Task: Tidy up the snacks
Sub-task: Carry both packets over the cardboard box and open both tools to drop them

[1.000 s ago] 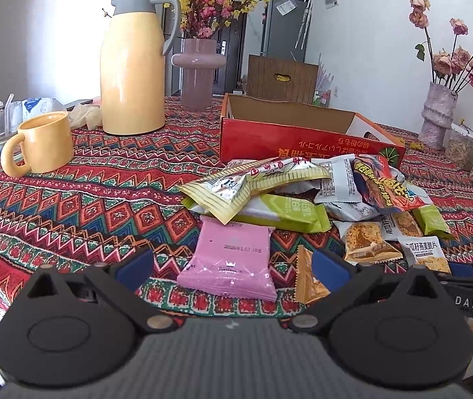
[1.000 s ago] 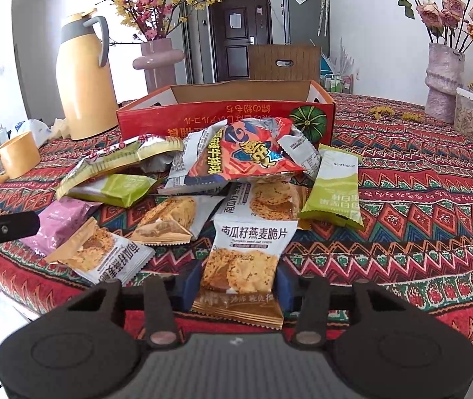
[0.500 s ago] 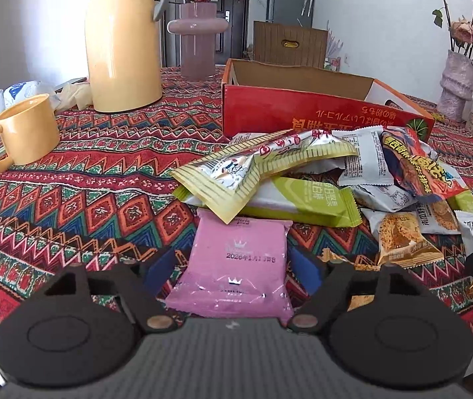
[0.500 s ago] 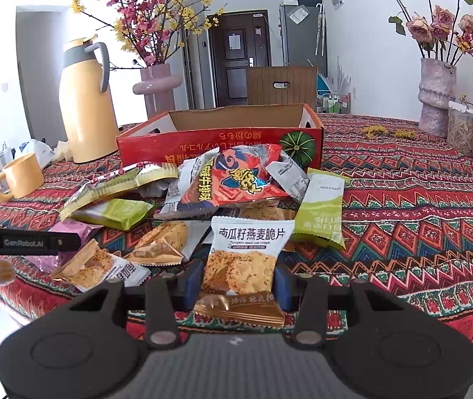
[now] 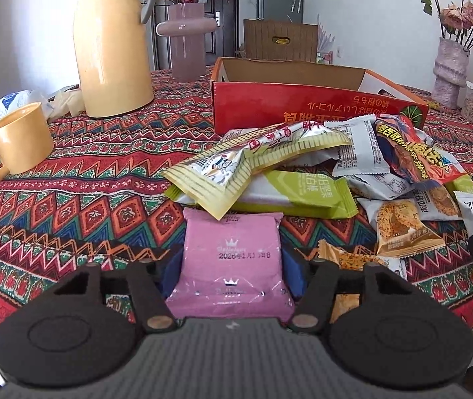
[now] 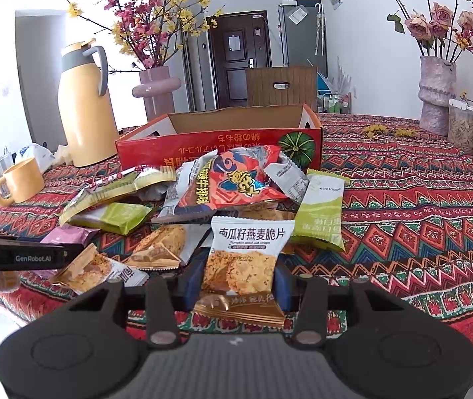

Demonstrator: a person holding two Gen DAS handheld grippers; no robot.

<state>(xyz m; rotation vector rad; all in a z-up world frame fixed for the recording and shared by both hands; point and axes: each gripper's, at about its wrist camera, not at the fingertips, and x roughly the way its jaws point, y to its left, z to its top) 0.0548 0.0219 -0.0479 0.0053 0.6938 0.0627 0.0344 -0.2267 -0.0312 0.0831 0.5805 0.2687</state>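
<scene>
A pink snack packet lies flat near the table's front edge, between the fingers of my left gripper. Its jaws are closing, and the blue pads touch both sides of the packet. My right gripper is shut on a white oat-crisp packet, which it holds upright at the front of the pile. Behind both lies a heap of snack packets, topped by a red chip bag. Beyond the heap stands an open red cardboard box. The left gripper's black body shows at the left of the right wrist view.
A yellow thermos, a yellow mug and a pink vase stand at the back left. A stone vase with roses and a jar stand at the back right. The patterned tablecloth drops off just under both grippers.
My left gripper came forward over the pink packet and its jaws narrowed from wide open until the pads met the packet's sides. The right gripper kept its hold on the oat-crisp packet.
</scene>
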